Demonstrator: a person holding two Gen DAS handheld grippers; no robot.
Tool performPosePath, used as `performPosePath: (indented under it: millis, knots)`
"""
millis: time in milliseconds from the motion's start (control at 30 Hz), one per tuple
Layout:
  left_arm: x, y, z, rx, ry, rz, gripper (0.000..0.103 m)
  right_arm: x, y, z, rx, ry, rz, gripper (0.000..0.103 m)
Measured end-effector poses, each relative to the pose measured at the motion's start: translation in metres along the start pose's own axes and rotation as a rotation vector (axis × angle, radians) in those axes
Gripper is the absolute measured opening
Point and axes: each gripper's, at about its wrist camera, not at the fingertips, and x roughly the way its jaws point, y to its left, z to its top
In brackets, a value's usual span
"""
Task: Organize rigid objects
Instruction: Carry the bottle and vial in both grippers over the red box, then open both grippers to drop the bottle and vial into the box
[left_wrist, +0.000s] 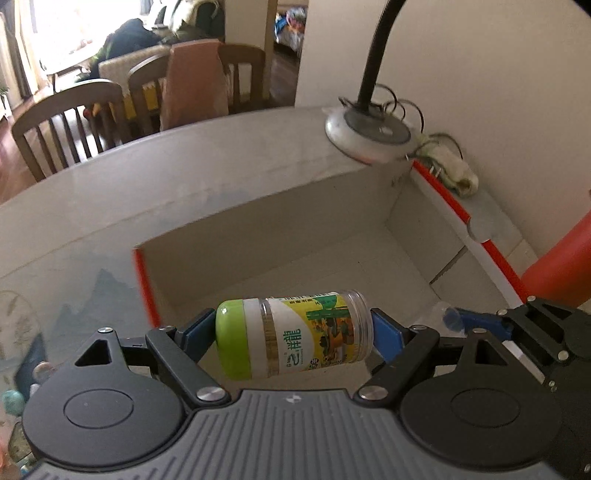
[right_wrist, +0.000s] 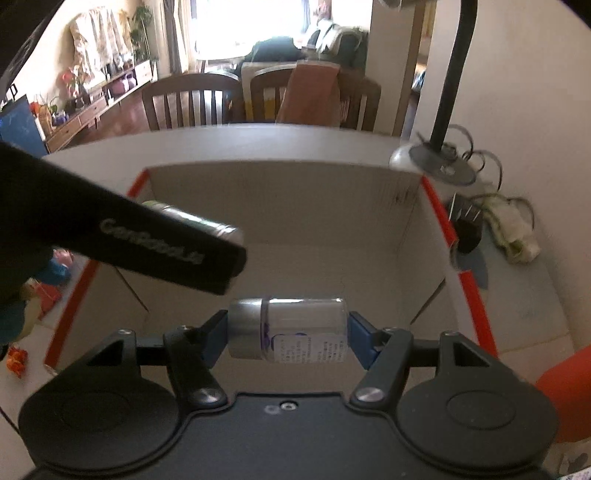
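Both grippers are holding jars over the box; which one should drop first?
Right, probably. Its silver-capped jar hangs over the middle of the open box, while the left gripper holds the green-capped jar near the box's left wall.

Green-lid jar (left_wrist: 295, 334) label — "祥龍"; black device body (right_wrist: 122, 236) — approx. "GenRobot.ai".

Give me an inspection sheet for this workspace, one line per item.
Surface: pale glass-topped table.
Job's things: green-capped jar and silver-capped clear jar, both lying sideways; open white box with red edges below them.
Clutter: crumpled cloth by the wall.
Grippers: left claw shut on the green-capped jar; right claw shut on the silver-capped clear jar.
Cables: wires coiled behind the lamp base.
Surroundings: wooden chairs, bright window.
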Motion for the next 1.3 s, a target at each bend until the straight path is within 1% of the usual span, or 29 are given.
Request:
performPosePath:
  millis: [133,300,433,600,800,900,933,1100,1167,1300]
  knots:
    - [0.023,-0.006,0.007,0.015,0.057,0.001,0.088,0.013,-0.004,0.0,-0.015,0.062,0.0,0.067]
    - [0.048,-0.012,0.012,0.031,0.121,0.014,0.088,0.021,-0.005,-0.001,-0.038,0.114,-0.002,0.066]
    - [0.066,-0.019,0.013,0.045,0.165,0.015,0.088,0.024,-0.01,-0.003,-0.021,0.153,0.003,0.066]
    - [0.081,-0.017,0.011,0.02,0.211,0.004,0.088,0.027,-0.011,-0.009,-0.022,0.18,0.008,0.067]
    - [0.089,-0.008,0.006,-0.018,0.246,0.002,0.088,0.03,-0.013,-0.012,-0.031,0.184,0.008,0.068]
    - [0.088,-0.005,0.005,-0.027,0.246,-0.003,0.088,0.03,-0.013,-0.014,-0.035,0.181,0.004,0.069]
    - [0.088,-0.005,0.005,-0.026,0.246,-0.001,0.088,0.029,-0.014,-0.012,-0.034,0.179,0.004,0.072]
    - [0.078,-0.001,0.006,-0.032,0.214,-0.007,0.088,0.021,-0.015,-0.01,-0.008,0.161,0.01,0.074]
    - [0.073,-0.003,0.008,-0.029,0.2,-0.011,0.088,0.017,-0.017,-0.01,0.0,0.149,0.015,0.077]
    - [0.06,-0.007,0.009,-0.021,0.168,-0.023,0.088,0.006,-0.018,-0.009,0.017,0.118,0.03,0.079]
